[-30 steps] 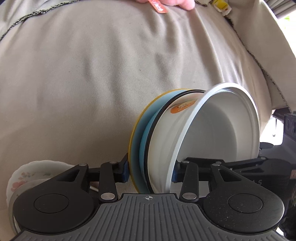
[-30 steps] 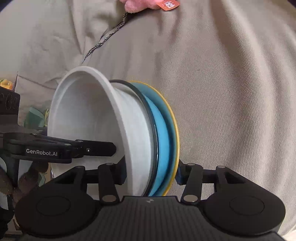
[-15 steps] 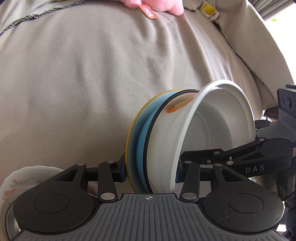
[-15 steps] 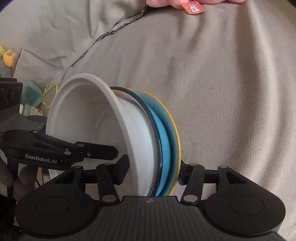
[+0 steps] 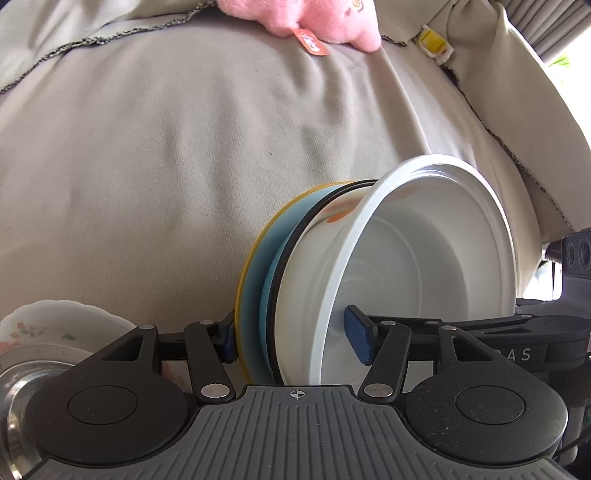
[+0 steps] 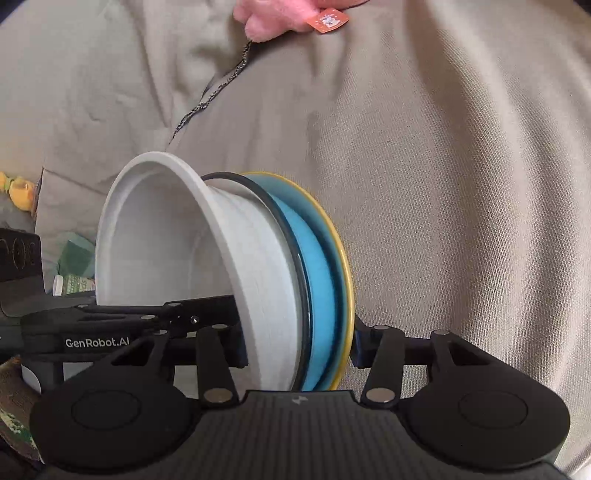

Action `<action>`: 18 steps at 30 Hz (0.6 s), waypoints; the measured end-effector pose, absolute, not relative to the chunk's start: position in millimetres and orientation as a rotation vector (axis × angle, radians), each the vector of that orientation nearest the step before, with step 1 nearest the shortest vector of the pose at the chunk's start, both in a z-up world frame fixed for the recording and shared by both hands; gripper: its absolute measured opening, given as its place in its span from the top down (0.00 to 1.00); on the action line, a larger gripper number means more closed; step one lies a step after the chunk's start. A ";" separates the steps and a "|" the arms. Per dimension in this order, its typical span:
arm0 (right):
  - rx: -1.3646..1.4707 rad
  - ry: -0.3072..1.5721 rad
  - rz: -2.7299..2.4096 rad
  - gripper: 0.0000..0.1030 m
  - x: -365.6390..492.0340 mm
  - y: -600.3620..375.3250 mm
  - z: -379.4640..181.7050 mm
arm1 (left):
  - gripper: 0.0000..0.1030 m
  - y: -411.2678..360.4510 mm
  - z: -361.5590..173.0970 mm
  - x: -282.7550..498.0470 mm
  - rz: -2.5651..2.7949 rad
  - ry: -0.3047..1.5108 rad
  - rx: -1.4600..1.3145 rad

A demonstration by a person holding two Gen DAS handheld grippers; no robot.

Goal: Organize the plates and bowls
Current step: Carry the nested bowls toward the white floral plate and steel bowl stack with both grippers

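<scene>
"GenRobot.AI" on left gripper [image 6: 207,314], "AS" on right gripper [image 5: 480,332], both gripping dish stack [image 5: 332,295]

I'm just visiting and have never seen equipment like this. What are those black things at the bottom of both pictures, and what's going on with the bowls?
There is no robot here. A person holds a hand-held two-finger clamp in each hand, and each clamp carries a wide-angle camera looking along its fingers. One picture comes from the left gripper, the other from the right gripper.

Both grip the same stack of dishes from opposite sides, held on edge: a white bowl nested in a black-rimmed bowl, backed by a blue plate with a yellow rim.

Behind lies a beige cloth with a pink plush toy at the top. In the left view's lower corner are a floral dish and a metal dish.
</scene>
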State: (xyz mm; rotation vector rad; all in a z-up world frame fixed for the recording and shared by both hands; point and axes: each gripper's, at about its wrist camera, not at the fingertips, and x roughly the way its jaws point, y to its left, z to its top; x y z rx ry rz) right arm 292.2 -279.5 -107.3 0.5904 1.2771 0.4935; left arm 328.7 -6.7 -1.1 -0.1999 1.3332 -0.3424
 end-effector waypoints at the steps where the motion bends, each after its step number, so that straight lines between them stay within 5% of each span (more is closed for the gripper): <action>1: 0.610 1.279 0.502 0.56 293.2 -282.2 -109.5 | 0.40 -7.3 1.9 328.0 -0.335 1.331 -0.201; 18: 0.561 1.181 0.562 0.55 276.8 -295.7 -93.1 | 0.40 -33.7 8.2 326.8 -0.270 1.336 -0.153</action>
